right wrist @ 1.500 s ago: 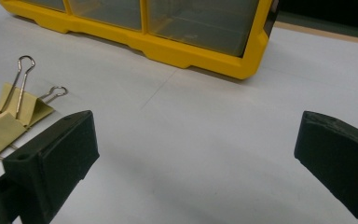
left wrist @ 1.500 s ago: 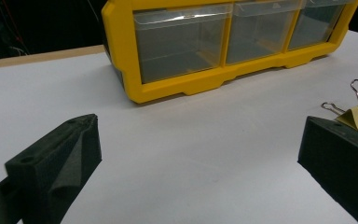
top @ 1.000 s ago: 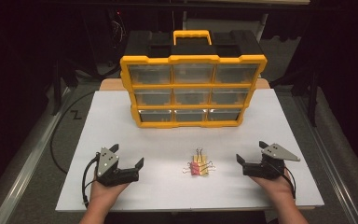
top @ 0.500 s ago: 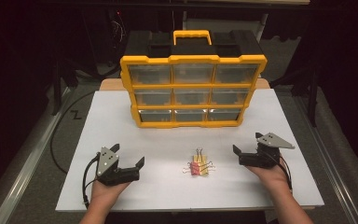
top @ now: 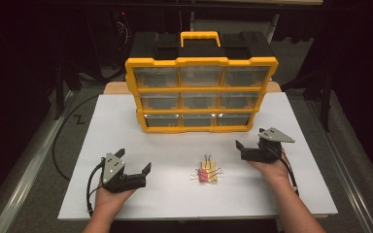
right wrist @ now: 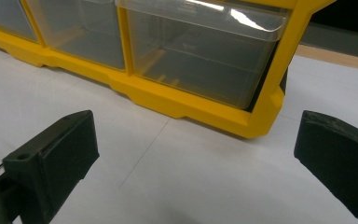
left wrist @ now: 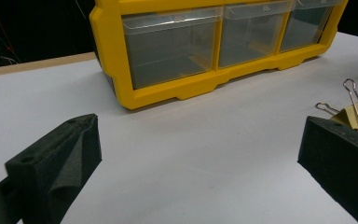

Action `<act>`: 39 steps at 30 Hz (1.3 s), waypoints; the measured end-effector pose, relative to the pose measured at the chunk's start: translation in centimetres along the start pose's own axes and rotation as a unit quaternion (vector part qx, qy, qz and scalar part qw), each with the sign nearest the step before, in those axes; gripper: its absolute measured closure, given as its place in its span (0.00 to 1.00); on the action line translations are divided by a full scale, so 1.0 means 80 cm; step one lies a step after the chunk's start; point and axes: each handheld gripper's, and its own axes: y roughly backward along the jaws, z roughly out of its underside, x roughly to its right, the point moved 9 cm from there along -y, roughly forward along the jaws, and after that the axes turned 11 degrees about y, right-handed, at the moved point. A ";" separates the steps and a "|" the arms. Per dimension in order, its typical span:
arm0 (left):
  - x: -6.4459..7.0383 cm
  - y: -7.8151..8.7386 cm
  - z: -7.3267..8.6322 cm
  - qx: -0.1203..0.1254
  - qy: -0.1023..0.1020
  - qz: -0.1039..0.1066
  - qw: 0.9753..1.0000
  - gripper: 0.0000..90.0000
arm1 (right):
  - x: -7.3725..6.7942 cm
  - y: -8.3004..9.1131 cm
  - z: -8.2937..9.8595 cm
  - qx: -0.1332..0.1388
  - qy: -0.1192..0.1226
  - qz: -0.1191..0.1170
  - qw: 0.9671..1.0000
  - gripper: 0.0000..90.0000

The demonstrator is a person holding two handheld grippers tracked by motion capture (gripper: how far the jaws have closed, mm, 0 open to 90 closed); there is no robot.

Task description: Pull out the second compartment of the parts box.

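Here binder clips (top: 206,173) between open claws, untouched.

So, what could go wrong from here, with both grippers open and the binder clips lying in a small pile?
1. The binder clips lie bunched together with wire handles sticking up, so a gripper may catch several at once or only a handle, and one could slip.
2. The right gripper points at the bottom right drawer of the yellow organizer; the clear front looks smooth, so the jaws might slide off.
3. The left gripper could scatter the pile if it sweeps in low.
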 end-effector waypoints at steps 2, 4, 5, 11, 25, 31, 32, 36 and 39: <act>0.000 0.000 0.001 -0.003 -0.001 0.000 1.000 0.00 | 0.003 -0.003 0.000 -0.001 0.000 0.002 1.000 0.01; -0.001 0.000 0.000 -0.001 -0.004 -0.005 1.000 0.00 | 0.006 -0.003 0.000 -0.003 0.001 0.005 1.000 0.01; -0.001 0.000 0.000 -0.002 -0.004 -0.005 1.000 0.00 | 0.008 -0.002 0.001 -0.004 0.000 0.007 1.000 0.01; -0.005 -0.001 0.002 -0.006 -0.001 -0.009 1.000 0.00 | 0.017 0.013 0.009 -0.013 0.011 0.011 1.000 0.01; -0.010 -0.002 0.006 -0.014 0.007 -0.013 1.000 0.00 | 0.018 0.037 0.038 -0.028 0.022 0.020 0.999 0.01; -0.013 -0.003 0.008 -0.022 0.017 -0.011 1.000 0.00 | 0.015 0.035 0.040 -0.035 0.037 0.024 0.998 0.01; -0.014 -0.003 0.009 -0.023 0.017 -0.013 1.000 0.00 | 0.015 0.035 0.040 -0.036 0.038 0.025 0.998 0.01; -0.015 -0.004 0.010 -0.022 0.016 -0.019 0.999 0.00 | 0.015 0.033 0.042 -0.041 0.045 0.024 0.998 0.01; -0.015 -0.003 0.010 -0.022 0.016 -0.021 0.999 0.00 | 0.014 0.032 0.043 -0.043 0.055 0.024 0.997 0.01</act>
